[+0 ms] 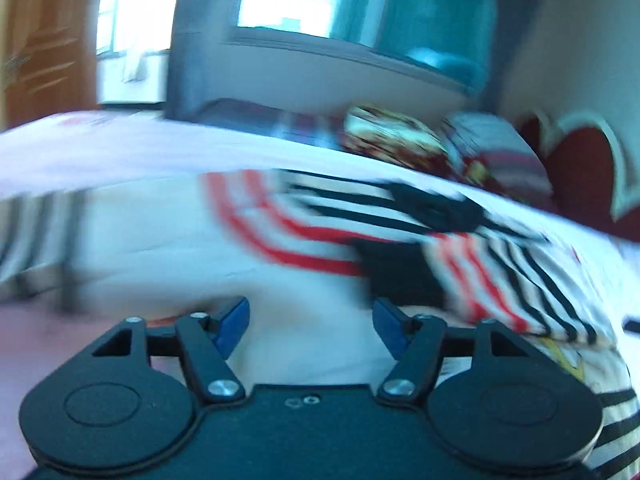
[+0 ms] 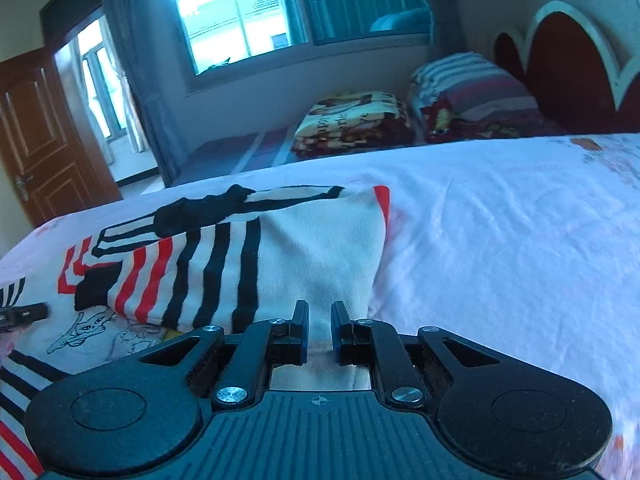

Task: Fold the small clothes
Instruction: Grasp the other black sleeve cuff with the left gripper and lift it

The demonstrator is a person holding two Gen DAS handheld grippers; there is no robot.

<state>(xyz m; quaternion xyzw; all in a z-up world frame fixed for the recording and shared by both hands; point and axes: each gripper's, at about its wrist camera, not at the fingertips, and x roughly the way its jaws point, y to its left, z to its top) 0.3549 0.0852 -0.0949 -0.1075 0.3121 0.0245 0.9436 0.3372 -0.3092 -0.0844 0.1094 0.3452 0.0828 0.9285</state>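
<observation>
Garment: a striped shirt (image 2: 224,264) in black, red and white lies on the bed (image 2: 500,240), one side already laid over itself.
Right tool: the right tool (image 2: 320,332) has its fingers drawn narrow, pinching a white fold of the shirt that rises up between them.
Left tool: the left tool (image 1: 310,328) stands wide and holds nothing; the shirt (image 1: 460,248) lies ahead of it and to its right. This view is smeared, so finer detail cannot be told.
Beyond: folded blankets (image 2: 356,124) and a headboard (image 2: 568,68) sit well ahead of the right tool.
Risk: the pinch takes only a thin ridge of cloth — a quick pull could slip it free.
Risk: with the left tool unengaged, nothing pins the far side — the folded layers may drag and bunch.
</observation>
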